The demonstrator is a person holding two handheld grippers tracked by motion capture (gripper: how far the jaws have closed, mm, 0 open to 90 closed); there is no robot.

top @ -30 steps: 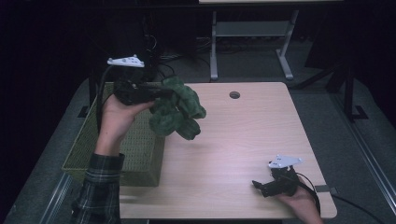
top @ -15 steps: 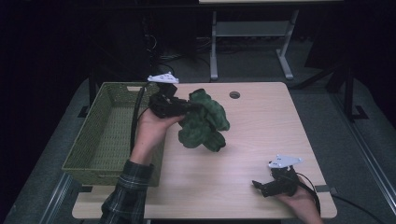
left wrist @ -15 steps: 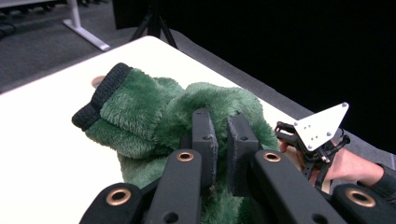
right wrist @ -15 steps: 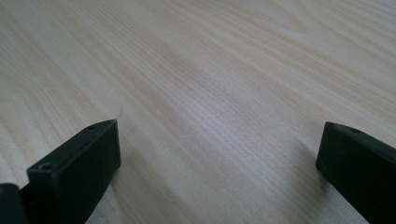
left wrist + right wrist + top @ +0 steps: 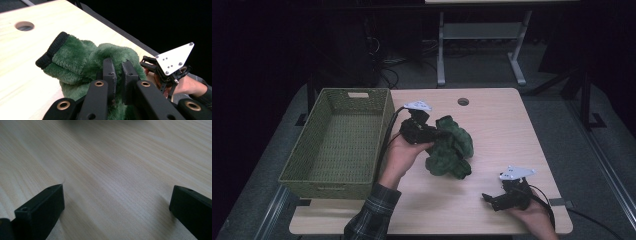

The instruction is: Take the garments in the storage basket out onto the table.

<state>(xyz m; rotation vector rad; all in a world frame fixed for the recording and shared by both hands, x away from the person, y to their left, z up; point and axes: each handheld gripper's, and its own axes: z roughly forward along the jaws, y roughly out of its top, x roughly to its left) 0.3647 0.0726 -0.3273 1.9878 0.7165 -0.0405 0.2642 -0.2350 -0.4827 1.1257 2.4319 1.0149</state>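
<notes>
- Left gripper (image 5: 431, 134): black body, grey three-cornered plate on top, black cable trailing from the rear.
- Left gripper view: two black rectangular jaws on black link arms; brass-coloured round bushings at the pivots.
- Left forearm: plaid sleeve (image 5: 371, 216), dark green-grey check.
- Right gripper (image 5: 488, 198): black body, same grey three-cornered plate with small holes and silver screws at its corners; black cable runs off behind.
- Right gripper view: two matte black blocky jaws, a small screw hole in each.
</notes>
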